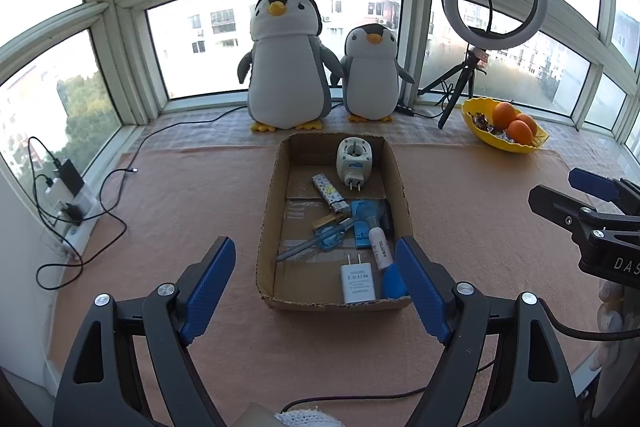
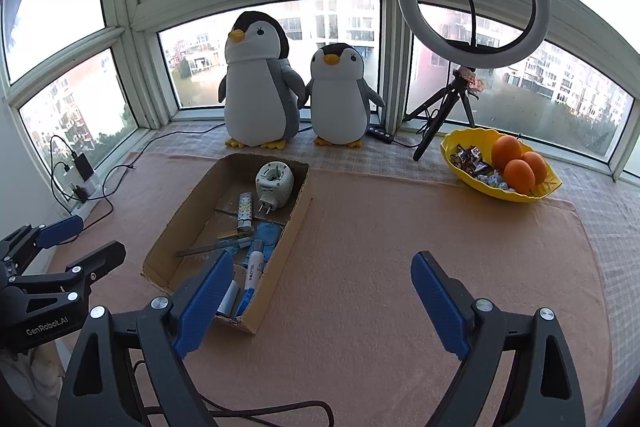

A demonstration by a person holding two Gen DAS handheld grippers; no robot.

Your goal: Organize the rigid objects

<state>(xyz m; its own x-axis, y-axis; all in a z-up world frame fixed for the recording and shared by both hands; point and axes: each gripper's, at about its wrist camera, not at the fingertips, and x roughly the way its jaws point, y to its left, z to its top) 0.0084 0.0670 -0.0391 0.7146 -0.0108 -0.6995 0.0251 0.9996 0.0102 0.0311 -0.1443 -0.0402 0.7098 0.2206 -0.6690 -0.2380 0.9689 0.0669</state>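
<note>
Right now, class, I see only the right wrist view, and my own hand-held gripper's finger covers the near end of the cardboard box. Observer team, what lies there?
Observer: A white charger lies flat at the near end of the cardboard box, with its prongs pointing toward the window.
Operator: Is anything beside it?
Observer: A blue rounded piece sits next to it, in the near corner.
Operator: Is the other gripper carrying something?
Observer: No. The left hand-held gripper is open and empty.
</note>
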